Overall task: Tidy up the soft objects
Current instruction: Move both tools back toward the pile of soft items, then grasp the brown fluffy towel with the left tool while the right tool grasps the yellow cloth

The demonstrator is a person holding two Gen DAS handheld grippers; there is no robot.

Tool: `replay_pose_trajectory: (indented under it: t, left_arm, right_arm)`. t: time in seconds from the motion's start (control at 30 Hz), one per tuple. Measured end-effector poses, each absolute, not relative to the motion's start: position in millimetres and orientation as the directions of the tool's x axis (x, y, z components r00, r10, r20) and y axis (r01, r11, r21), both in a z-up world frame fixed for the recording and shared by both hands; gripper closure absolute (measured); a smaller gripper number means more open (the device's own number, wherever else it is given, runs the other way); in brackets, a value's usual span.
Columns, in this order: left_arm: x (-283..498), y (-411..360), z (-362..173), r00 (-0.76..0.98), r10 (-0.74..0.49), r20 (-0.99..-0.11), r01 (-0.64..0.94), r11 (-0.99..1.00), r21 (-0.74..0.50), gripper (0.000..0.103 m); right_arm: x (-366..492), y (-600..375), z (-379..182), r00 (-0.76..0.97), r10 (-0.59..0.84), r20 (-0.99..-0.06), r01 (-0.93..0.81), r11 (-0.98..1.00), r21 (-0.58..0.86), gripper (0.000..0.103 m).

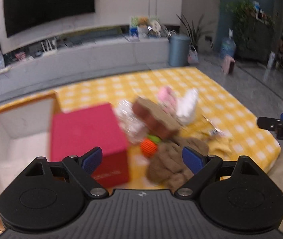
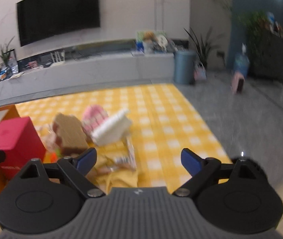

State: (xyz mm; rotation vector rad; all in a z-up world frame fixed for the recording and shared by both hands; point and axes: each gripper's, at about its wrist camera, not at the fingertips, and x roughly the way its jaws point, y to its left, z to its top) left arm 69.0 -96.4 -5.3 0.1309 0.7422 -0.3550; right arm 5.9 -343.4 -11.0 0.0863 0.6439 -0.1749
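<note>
A heap of soft things lies on the yellow checked tablecloth [image 1: 230, 115]: a brown fuzzy cloth [image 1: 171, 163], an orange ball [image 1: 148, 149], a tan and brown sponge block [image 1: 155, 119], a pink plush [image 1: 167, 97], a white plush [image 1: 188, 105] and a yellow cloth [image 1: 219, 145]. My left gripper [image 1: 142, 159] is open, hovering between the red box [image 1: 87, 137] and the brown cloth. My right gripper [image 2: 139, 160] is open above the yellow cloth [image 2: 121, 177], holding nothing, and shows at the right edge [image 1: 276, 122] of the left wrist view. Both views are motion-blurred.
An open orange box with a white inside [image 1: 22, 131] stands left of the red box. A crinkly clear bag [image 1: 127, 119] lies behind it. Beyond the table are a grey low cabinet [image 2: 101, 67], a wall television [image 2: 57, 12], a blue bin [image 2: 184, 67] and grey floor [image 2: 250, 119].
</note>
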Motion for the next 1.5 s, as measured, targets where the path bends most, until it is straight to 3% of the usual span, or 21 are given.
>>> replay_pose_trajectory:
  t: [0.13,0.3,0.57,0.8,0.87,1.0,1.1,1.5]
  left_arm:
    - [76.9,-124.6,-35.7,0.565,-0.309,-0.765,0.414,0.908,-0.061,0.0]
    - [92.2,-151.5,-69.3,0.514,-0.269,-0.815,0.383,0.922,-0.062,0.0]
    - [122.3,-179.6,-105.1,0.467,-0.167,-0.868,0.319,0.948,-0.011,0.0]
    - [121.7,-187.4,-118.2,0.496,-0.131,-0.859,0.332,0.942,0.047,0.0]
    - [120.6,-189.7,-118.7,0.501,-0.119,-0.857,0.33,0.942,0.063,0.006]
    - [112.8,-185.4,-116.9,0.531,-0.115,-0.84,0.338,0.937,0.086,0.031]
    - [110.8,-179.0,-115.0,0.531,-0.132,-0.837,0.365,0.927,0.085,0.039]
    - [92.3,-147.3,-83.8,0.571,-0.245,-0.784,0.405,0.914,0.009,0.041]
  right_arm:
    - [15.3,-359.3,-33.5,0.75,-0.134,-0.647,0.238,0.968,0.076,0.013]
    - [16.6,-368.6,-37.2,0.747,-0.147,-0.648,0.277,0.955,0.103,0.013]
    - [16.8,-390.7,-40.7,0.733,-0.164,-0.66,0.348,0.924,0.157,0.013]
    - [19.2,-400.4,-48.6,0.718,-0.166,-0.675,0.379,0.908,0.18,0.013]
    - [20.2,-402.5,-52.3,0.712,-0.162,-0.684,0.384,0.905,0.185,0.013]
    - [21.8,-405.5,-55.6,0.702,-0.142,-0.697,0.393,0.894,0.213,0.013]
    - [21.6,-407.6,-56.6,0.713,-0.095,-0.694,0.38,0.885,0.268,0.013]
    - [44.4,-372.9,-89.0,0.708,0.005,-0.707,0.227,0.946,0.233,0.013]
